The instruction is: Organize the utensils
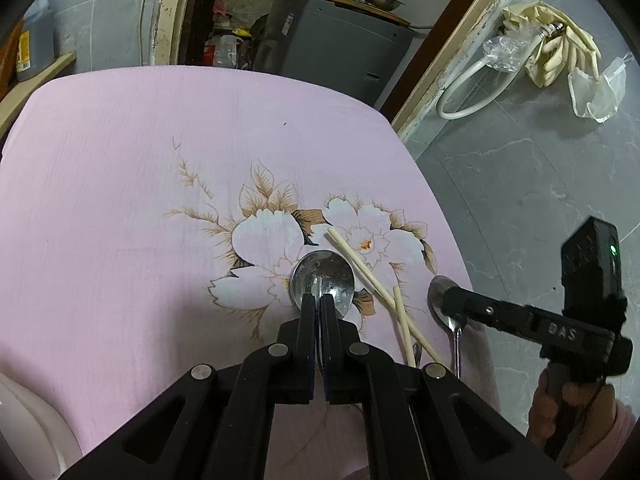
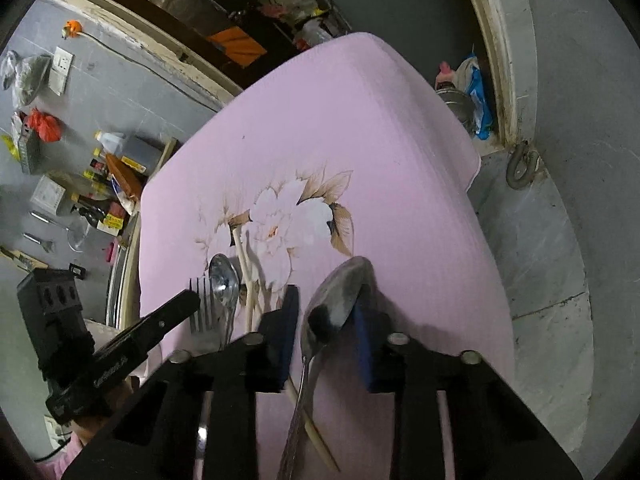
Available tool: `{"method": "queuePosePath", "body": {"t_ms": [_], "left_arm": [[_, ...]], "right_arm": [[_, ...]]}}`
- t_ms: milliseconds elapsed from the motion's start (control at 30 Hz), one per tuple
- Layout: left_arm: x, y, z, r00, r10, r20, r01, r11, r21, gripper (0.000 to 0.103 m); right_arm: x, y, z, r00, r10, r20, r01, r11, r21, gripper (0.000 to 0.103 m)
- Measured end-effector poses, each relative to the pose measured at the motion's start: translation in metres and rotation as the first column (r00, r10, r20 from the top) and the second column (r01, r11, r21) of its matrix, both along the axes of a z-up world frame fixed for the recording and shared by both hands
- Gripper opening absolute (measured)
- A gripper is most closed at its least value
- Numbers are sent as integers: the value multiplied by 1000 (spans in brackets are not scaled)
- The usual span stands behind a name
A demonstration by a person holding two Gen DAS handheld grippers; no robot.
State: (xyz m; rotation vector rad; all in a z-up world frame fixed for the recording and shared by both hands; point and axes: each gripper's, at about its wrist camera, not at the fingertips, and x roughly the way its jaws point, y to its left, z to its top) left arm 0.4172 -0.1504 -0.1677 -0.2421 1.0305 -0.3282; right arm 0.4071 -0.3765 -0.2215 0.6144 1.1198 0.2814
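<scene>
On the pink floral tabletop (image 1: 120, 200), the left gripper (image 1: 318, 304) had its fingers clenched on a spoon (image 1: 323, 276), while at its three o'clock the right gripper (image 2: 330, 304) straddled another spoon (image 2: 338, 300), fingers spread, seemingly to gather both beside the chopsticks (image 1: 360, 266).

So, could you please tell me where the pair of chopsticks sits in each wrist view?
Left wrist view: the chopsticks lie crossed, right of centre, just right of the large spoon.
Right wrist view: the chopsticks are left of centre, again just right of that spoon.
Shared landmark: the white flower print on the pink cloth, which their far tips reach.
</scene>
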Motion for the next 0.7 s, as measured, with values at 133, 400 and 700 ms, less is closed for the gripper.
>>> {"method": "queuePosePath", "body": {"t_ms": [133, 400, 700], "left_arm": [[-2, 0, 4, 1000, -10, 5, 10, 1000, 11, 3], [-18, 7, 29, 997, -25, 69, 23, 999, 36, 2], [-55, 15, 66, 976, -39, 216, 21, 996, 84, 2]], "right_arm": [[-2, 6, -1, 1000, -1, 5, 1, 999, 40, 5], [-31, 15, 26, 995, -2, 101, -2, 999, 39, 3], [-63, 21, 64, 979, -36, 200, 35, 999, 9, 3]]}}
